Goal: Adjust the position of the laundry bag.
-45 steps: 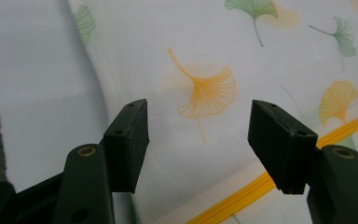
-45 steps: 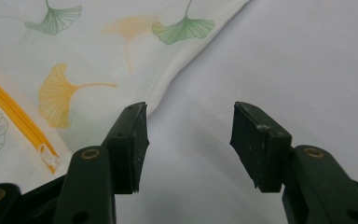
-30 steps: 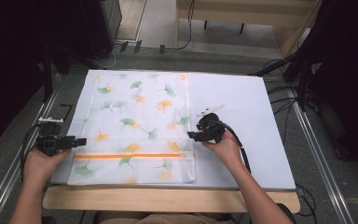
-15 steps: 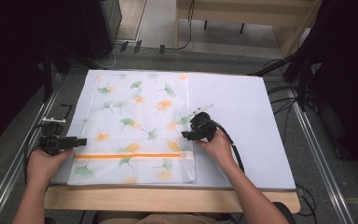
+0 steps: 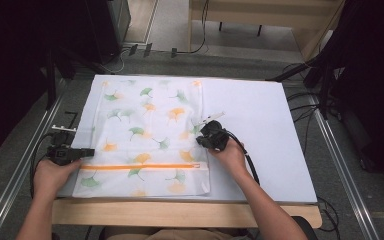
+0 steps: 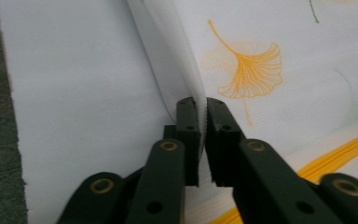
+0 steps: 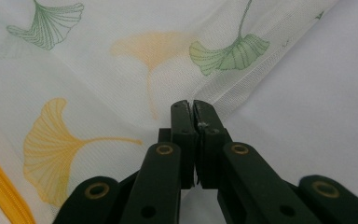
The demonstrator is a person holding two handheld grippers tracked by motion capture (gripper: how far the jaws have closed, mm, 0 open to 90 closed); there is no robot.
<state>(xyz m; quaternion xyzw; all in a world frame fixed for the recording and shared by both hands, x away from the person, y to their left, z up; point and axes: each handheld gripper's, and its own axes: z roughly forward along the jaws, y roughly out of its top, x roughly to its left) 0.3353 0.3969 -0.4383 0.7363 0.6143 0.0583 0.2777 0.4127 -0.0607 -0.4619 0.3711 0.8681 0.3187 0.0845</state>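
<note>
a white mesh laundry bag printed with ginkgo leaves [image 5: 145, 137] lies flat on the white table sheet [image 5: 260, 125], orange zipper [image 5: 140, 166] near. the left gripper [image 6: 203, 109] and right gripper [image 7: 193, 112] have just been closing and now pinch its left and right edges, apparently to lift or fold it.

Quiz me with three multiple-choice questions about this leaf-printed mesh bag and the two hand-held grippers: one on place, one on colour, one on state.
1. Where does the left gripper grip the mesh bag?
A. its left edge
B. its far edge
C. its middle

2. What colour is the zipper?
A. blue
B. orange
C. black

3. How are the right gripper jaws?
A. wide open
B. shut on the bag's edge
C. off the table

Answers: 1 A, the left gripper view shows the raised left edge pinched; 2 B, an orange strip crosses the bag; 3 B, mesh sits between the closed jaws.
</note>
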